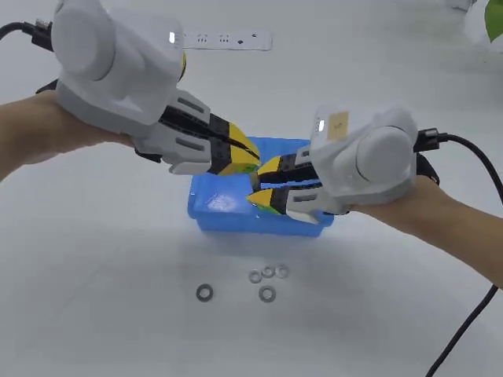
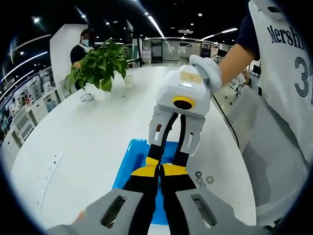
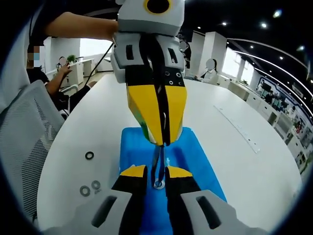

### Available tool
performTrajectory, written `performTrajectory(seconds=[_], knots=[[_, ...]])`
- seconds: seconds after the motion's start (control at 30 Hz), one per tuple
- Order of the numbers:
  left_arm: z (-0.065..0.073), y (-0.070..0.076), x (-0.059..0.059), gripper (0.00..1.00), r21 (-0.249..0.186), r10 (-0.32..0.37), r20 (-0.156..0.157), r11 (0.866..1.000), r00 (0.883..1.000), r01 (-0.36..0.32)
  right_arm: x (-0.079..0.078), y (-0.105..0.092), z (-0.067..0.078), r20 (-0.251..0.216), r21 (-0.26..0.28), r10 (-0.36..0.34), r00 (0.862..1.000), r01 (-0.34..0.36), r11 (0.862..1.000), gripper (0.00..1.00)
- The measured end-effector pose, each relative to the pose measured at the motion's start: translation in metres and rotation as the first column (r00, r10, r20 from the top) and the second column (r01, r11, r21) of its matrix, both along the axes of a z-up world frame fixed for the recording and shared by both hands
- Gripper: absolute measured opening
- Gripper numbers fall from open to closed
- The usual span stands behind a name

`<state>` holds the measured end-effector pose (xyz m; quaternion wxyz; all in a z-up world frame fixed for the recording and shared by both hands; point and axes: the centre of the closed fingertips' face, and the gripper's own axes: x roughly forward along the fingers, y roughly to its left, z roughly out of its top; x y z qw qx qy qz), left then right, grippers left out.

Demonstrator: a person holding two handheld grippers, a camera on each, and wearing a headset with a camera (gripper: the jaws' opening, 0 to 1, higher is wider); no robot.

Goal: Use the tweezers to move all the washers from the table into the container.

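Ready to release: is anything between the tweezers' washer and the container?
Nothing visible does. The washer at the tweezers' tip hangs directly over the blue container, between the right tool's jaws; the left tool is at the tweezers' other end, not beneath.

metal washers [image 1: 266,294], glossy plastic container [image 1: 214,206]

Potted plant [image 2: 100,66], power strip [image 1: 224,39]

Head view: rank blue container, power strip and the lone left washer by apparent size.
1. blue container
2. power strip, which lies farther from the camera, so its true size is unsure
3. lone washer
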<state>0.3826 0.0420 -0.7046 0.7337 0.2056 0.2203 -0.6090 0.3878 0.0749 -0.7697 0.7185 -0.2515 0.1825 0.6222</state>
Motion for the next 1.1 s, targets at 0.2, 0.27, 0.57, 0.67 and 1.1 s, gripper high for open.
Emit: performTrajectory(seconds=[0.2, 0.27, 0.57, 0.67, 1.1], knots=[[0.000, 0.000, -0.001, 0.05, 0.017, -0.027, 0.005, 1.000, 1.000, 0.026, -0.002, -0.002, 0.002, -0.017, 0.005, 0.000, 1.000, 0.000, 1.000, 0.15], [0.001, 0.000, -0.002, 0.05, 0.025, -0.038, 0.009, 0.999, 0.999, 0.038, -0.003, -0.003, 0.003, -0.012, 0.002, 0.000, 1.000, 0.000, 1.000, 0.15], [0.008, 0.005, -0.003, 0.05, 0.037, -0.054, 0.035, 0.998, 0.998, 0.053, -0.005, -0.003, 0.009, 0.016, -0.005, 0.017, 1.000, -0.017, 1.000, 0.12], [0.018, 0.006, -0.004, 0.05, 0.024, -0.054, 0.053, 0.998, 0.997, 0.052, -0.005, -0.001, 0.017, 0.030, 0.006, 0.019, 0.999, -0.019, 1.000, 0.12], [0.055, 0.019, -0.021, 0.05, -0.041, -0.065, 0.129, 0.997, 0.990, 0.071, -0.024, 0.013, 0.063, 0.079, 0.092, 0.038, 0.996, -0.045, 0.995, 0.11]])
